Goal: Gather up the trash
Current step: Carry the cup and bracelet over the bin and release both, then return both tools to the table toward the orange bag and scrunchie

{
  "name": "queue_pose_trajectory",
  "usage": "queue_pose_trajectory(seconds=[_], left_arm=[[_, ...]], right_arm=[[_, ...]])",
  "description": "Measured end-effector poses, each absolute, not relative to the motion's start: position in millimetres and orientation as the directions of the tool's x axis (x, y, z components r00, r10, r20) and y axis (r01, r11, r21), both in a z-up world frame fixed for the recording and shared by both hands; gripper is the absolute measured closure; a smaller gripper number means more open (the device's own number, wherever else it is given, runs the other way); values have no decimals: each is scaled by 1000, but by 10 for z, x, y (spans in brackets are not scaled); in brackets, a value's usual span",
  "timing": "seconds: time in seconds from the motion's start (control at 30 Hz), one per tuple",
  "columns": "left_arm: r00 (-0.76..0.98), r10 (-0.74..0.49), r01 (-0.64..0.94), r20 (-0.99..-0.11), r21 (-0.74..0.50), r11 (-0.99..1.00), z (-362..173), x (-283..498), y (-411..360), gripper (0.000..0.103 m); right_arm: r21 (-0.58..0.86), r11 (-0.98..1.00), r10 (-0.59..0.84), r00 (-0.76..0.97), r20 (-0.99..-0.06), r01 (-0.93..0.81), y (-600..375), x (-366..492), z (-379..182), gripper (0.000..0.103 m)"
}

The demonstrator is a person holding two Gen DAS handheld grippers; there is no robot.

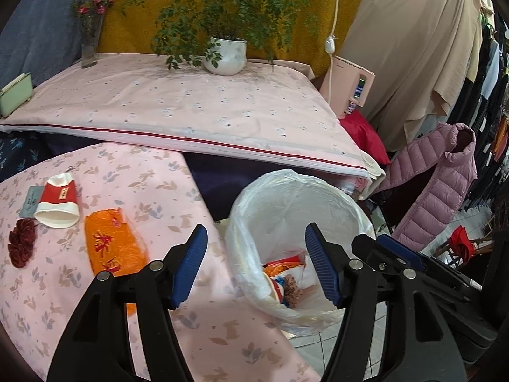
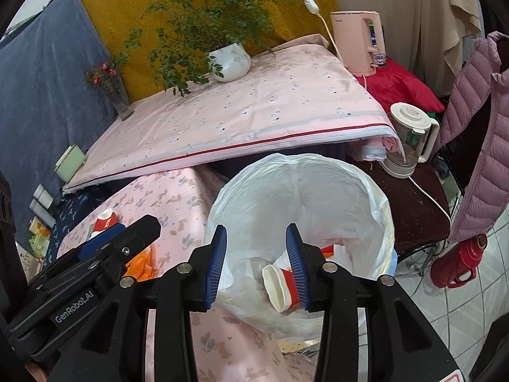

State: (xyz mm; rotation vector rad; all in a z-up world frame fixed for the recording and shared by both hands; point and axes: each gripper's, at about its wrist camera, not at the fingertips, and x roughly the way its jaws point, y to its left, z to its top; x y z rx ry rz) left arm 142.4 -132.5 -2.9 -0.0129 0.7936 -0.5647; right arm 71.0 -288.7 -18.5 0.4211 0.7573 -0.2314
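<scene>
On the low table's pink rabbit-print cloth [image 1: 178,197], near its left edge, lies a dark red scrunchie [image 1: 21,242]. Just right of it a red-and-white paper cup [image 1: 58,204] lies on its side, mouth toward the camera, partly over a grey card [image 1: 30,202]. Right of the cup, touching nothing else, an orange wrapper with red characters [image 1: 114,243] lies flat; its lower end is hidden behind the left gripper [image 1: 254,265].

That gripper hangs over the table's right edge, with one blue pad above the cloth and the other above the bin; its fingers stand wide apart with nothing between them.

Beside the table's right edge stands the trash bin, lined with a white plastic bag [image 1: 286,197]. At the bottom of the bag lie crumpled wrappers [image 1: 286,281] in orange, red and white; their exact kind I cannot tell.

Further right, the right gripper [image 2: 256,267] hovers over the bin's mouth. Its fingers are released, parted, and a second red-and-white paper cup [image 2: 281,288] lies on its side inside the bag, seen just beside the right-hand pad; whether pad and cup touch I cannot tell.

Behind, a higher table carries a vase of flowers [image 1: 90,36] at its left back corner and a potted plant [image 1: 226,55] at the back edge.
</scene>
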Motion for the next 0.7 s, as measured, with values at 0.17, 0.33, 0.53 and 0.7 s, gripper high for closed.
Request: queue_pose_trajectory(seconds=[0.17,0.33,0.53,0.7], left_arm=[[595,-441,410,-672,-218,886,-43,1460,-1030,38],[631,-381,345,-676,-195,918,-72,1509,-682,38],[658,-305,252,-689,-180,951,-141,1571,-230,35],[676,-230,167,-701,-158,973,-237,1613,187,35]], right_arm=[[269,911,-33,705,-708,313,-2667,773,-172,60],[251,930,-7,699,-715,267,-2399,867,-178,60],[228,952,21,696,-718,206,-2008,986,-188,53],[205,967,49,679,-733,152,-1659,1126,-256,51]])
